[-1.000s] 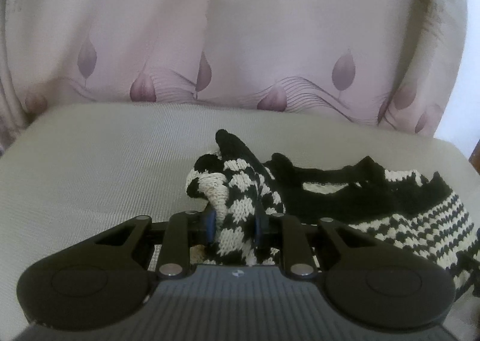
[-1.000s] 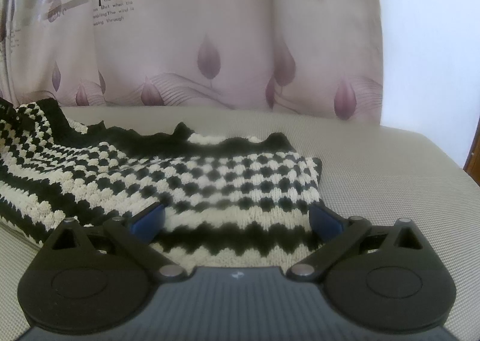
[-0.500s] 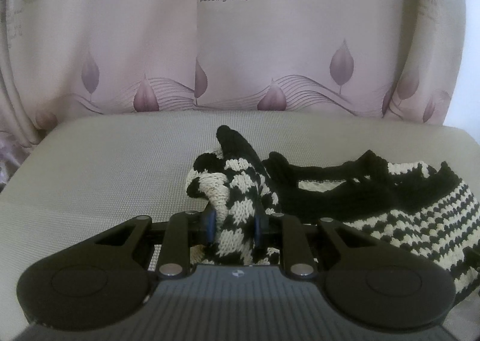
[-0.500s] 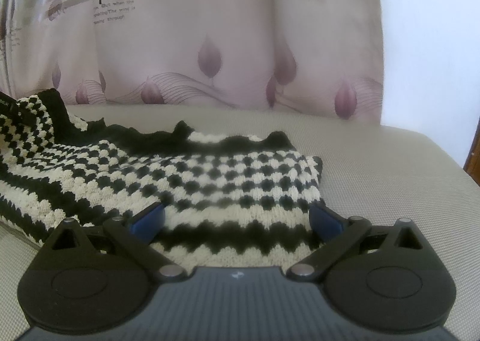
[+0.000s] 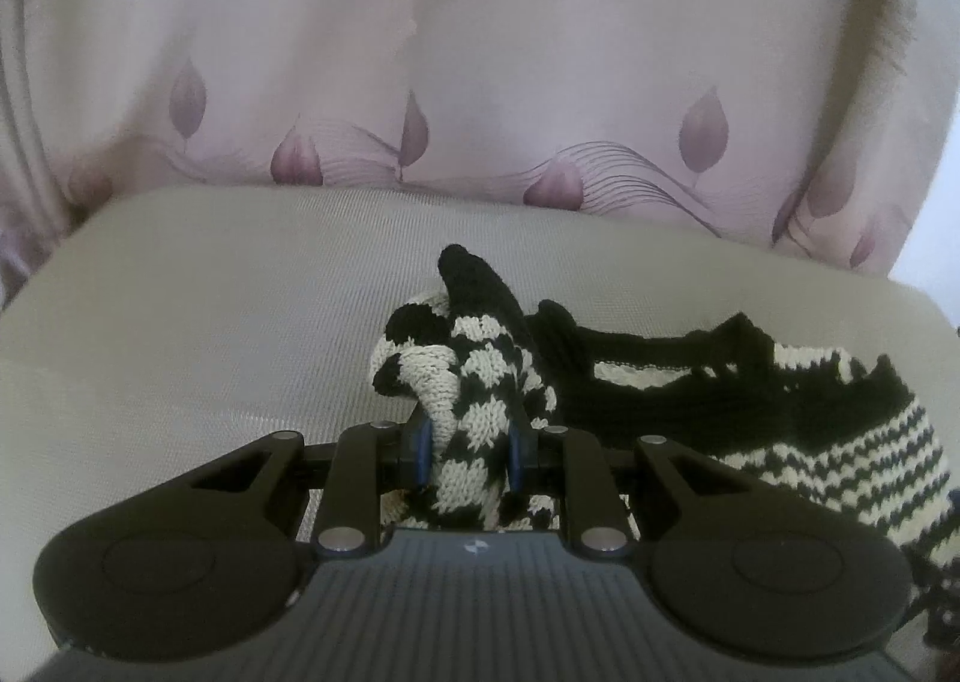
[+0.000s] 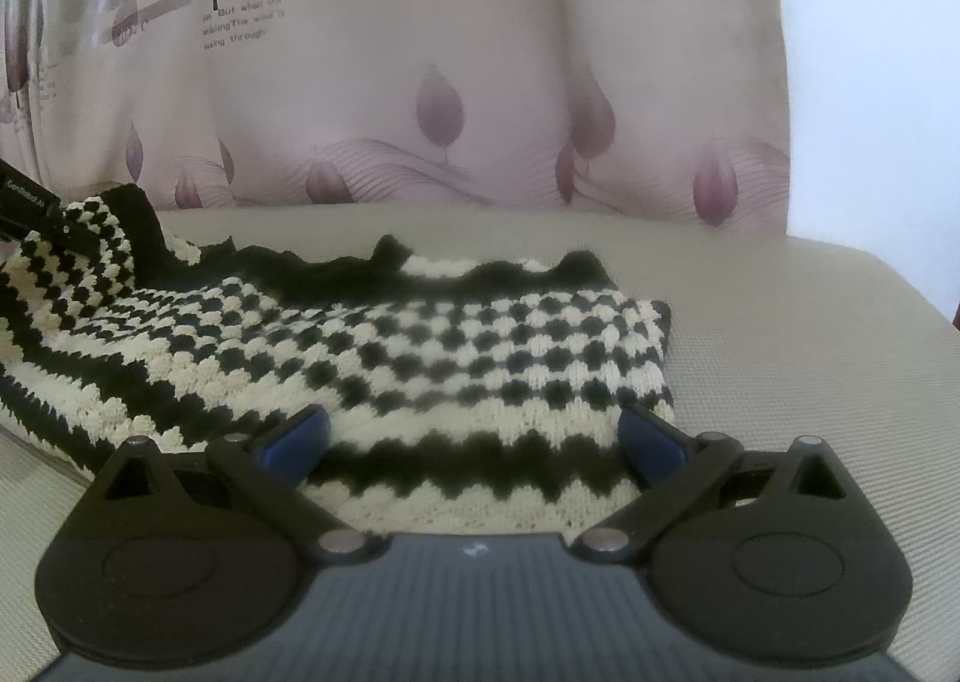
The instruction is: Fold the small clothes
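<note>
Black hand-held gripper (image 5: 467, 457), blue pads (silver screws)

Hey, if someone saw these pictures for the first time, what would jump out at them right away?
The black-and-cream knitted garment stands out first, spread on the beige surface. Next, the left gripper is shut on a bunched-up corner of it, while the right gripper sits open over the flat near edge. Behind everything hangs a pink leaf-print curtain.

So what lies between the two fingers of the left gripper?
A bunched corner of the knitted garment, pinched in the left gripper, as the left wrist view shows.
</note>
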Motion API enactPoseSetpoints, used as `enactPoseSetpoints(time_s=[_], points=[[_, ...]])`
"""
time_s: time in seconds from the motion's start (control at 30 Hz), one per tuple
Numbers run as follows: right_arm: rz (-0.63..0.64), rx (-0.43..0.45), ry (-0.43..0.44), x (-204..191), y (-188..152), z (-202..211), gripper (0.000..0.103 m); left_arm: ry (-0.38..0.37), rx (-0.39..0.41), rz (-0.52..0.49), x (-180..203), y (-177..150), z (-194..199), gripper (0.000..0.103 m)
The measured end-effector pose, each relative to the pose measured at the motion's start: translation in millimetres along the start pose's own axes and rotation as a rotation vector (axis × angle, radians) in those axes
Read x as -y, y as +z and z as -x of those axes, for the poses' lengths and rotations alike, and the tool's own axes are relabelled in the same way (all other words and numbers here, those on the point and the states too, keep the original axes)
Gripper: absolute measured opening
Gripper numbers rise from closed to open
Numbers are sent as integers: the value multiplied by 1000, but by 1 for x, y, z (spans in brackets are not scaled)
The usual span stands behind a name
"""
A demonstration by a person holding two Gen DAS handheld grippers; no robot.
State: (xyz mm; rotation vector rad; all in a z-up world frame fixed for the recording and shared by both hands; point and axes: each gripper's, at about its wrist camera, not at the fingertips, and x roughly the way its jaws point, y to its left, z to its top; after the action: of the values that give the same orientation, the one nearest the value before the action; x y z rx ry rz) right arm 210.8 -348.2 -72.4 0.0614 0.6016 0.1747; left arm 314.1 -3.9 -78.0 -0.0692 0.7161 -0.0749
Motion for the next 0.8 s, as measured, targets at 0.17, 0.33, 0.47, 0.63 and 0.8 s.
enactPoseSetpoints(time_s=[0.17,0.33,0.47,0.63,0.8], points=[[-14,8,17,2,0,2,103,-20,-35,51,1,7,1,23],[-32,23,38,5,0,5,103,-73,-58,79,21,13,14,23],[-44,37,54,7,0,7,103,-121,-94,105,44,13,22,22],[-75,21,98,13,2,7,103,-180,-119,106,67,2,28,22],[-290,101,263,35,11,30,103,-225,-134,133,66,-9,21,23]])
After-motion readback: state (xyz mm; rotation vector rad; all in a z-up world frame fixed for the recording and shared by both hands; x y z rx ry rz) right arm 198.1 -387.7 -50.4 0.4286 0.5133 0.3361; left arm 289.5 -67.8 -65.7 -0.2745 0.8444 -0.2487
